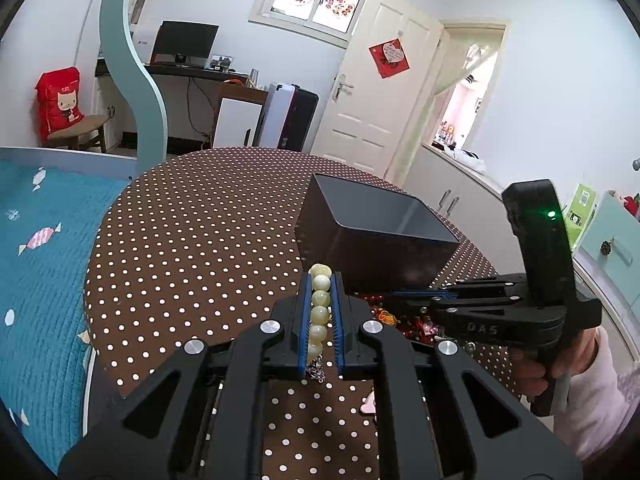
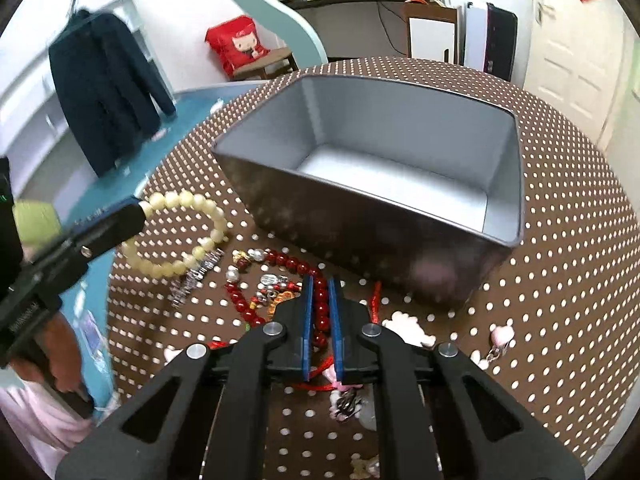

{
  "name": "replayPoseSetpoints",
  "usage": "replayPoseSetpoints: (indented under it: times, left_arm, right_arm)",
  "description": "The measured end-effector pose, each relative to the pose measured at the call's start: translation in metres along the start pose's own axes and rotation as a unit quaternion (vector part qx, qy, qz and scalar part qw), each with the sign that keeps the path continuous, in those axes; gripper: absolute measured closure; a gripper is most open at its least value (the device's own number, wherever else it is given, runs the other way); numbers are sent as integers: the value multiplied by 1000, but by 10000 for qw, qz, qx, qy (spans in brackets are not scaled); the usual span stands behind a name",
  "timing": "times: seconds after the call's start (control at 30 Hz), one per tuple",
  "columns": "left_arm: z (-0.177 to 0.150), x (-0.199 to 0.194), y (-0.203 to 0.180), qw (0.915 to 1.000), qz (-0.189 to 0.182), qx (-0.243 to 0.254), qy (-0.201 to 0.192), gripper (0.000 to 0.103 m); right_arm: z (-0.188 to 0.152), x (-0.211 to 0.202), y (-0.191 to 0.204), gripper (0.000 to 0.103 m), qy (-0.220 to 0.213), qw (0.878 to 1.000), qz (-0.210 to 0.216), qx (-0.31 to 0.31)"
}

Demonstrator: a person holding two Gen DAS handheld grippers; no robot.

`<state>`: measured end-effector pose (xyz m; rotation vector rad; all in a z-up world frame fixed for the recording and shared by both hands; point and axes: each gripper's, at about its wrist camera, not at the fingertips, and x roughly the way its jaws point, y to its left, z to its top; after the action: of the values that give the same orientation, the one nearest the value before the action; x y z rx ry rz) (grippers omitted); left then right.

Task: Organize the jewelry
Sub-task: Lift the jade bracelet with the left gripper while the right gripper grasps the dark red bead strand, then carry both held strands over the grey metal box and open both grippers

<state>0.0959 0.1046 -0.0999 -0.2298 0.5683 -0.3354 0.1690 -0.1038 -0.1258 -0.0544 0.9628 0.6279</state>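
My left gripper (image 1: 320, 280) is shut on a cream bead bracelet (image 1: 320, 312), held above the polka-dot table (image 1: 200, 240); a silver charm hangs from it. In the right wrist view the bracelet (image 2: 180, 236) hangs as a loop from the left gripper (image 2: 136, 210), left of the grey metal tin (image 2: 372, 184). My right gripper (image 2: 319, 284) is shut on a red bead bracelet (image 2: 320, 312) in the jewelry pile in front of the tin. The tin (image 1: 380, 232) is open and empty. The right gripper (image 1: 400, 294) also shows in the left wrist view, low beside the tin.
Pink charms (image 2: 412, 330) and a pink keychain (image 2: 500, 338) lie on the table right of the red beads. Small metal trinkets (image 2: 276, 288) lie left of them. A blue bed (image 1: 44, 260) borders the table's left edge. A white cabinet (image 1: 460, 200) stands behind the tin.
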Motion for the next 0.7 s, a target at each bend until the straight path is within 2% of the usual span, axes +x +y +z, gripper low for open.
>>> replayPoseSetpoints:
  times: [0.2, 0.4, 0.7]
  left_arm:
    - [1, -2, -2, 10000, 4, 1, -11, 94]
    - [1, -6, -5, 10000, 0, -15, -54, 94]
    - [13, -15, -18, 9996, -126, 136, -210, 94]
  right_arm:
    - [2, -19, 3, 96, -375, 9986, 274, 252]
    - [5, -42, 14, 96, -713, 9961, 460, 236]
    - [10, -57, 18, 96, -1039, 9929, 513, 273]
